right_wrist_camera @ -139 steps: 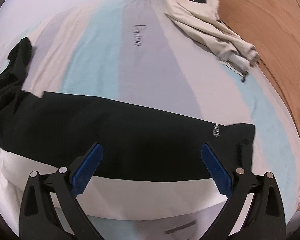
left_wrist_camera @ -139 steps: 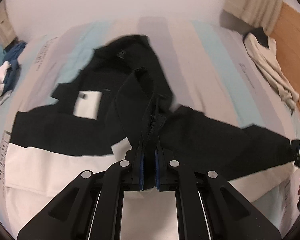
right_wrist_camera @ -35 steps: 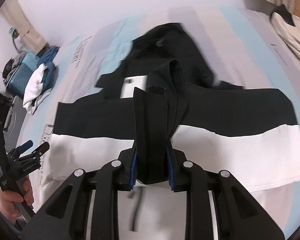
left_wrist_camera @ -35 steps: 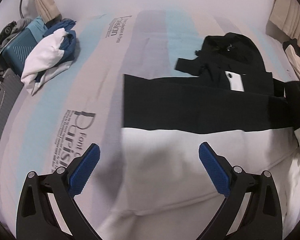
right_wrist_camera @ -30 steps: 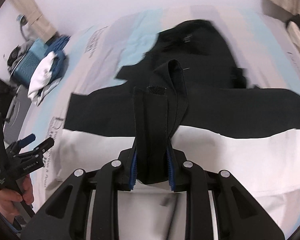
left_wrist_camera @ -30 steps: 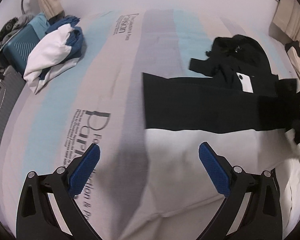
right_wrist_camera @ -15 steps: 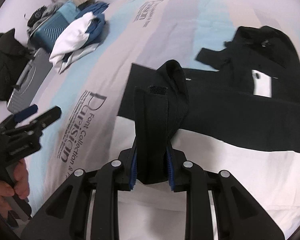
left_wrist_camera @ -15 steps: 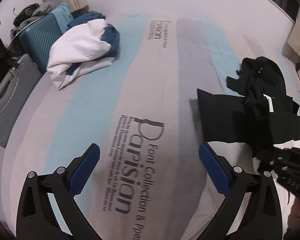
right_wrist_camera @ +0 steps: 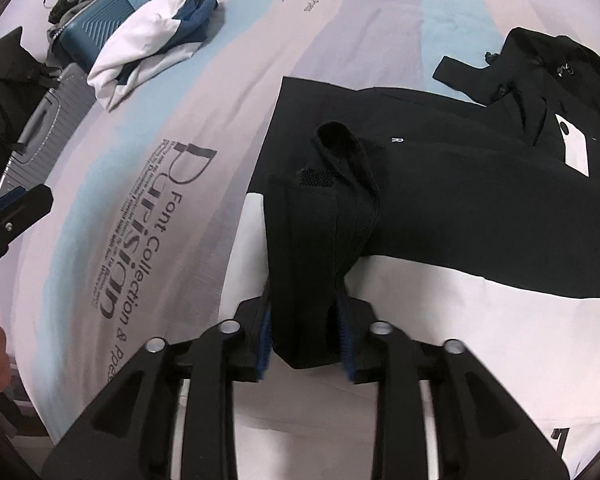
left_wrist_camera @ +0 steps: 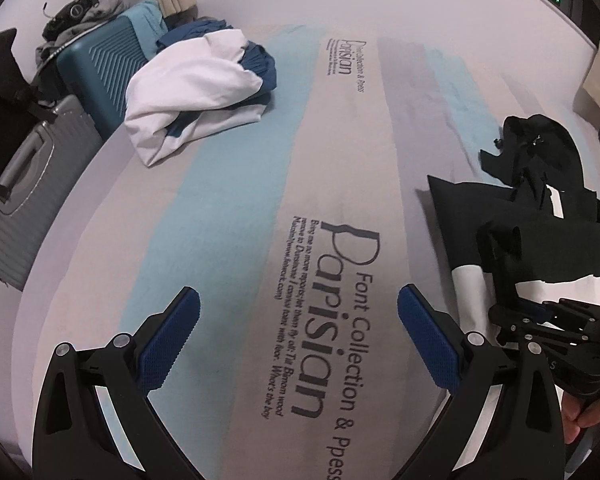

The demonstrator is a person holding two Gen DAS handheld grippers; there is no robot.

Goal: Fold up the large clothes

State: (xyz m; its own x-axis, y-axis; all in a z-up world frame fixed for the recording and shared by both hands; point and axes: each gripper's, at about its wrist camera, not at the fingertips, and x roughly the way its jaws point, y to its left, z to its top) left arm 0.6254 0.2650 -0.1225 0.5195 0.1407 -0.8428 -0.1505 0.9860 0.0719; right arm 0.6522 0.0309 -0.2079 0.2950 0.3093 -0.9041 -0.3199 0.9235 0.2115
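Right wrist: sleeve [right_wrist_camera: 304, 264] hides tongs [right_wrist_camera: 305, 334] pads.

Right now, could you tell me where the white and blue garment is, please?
The white and blue garment lies bunched at the mattress's upper left in both views, beside the teal suitcase.

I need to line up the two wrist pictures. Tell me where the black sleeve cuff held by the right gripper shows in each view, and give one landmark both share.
Left wrist view: the black sleeve cuff is at the right edge, rising from the right gripper.
Right wrist view: it fills the lower centre, between the blue pads, above the white panel.
Shared landmark: the "Parisian" lettering on the bed cover.
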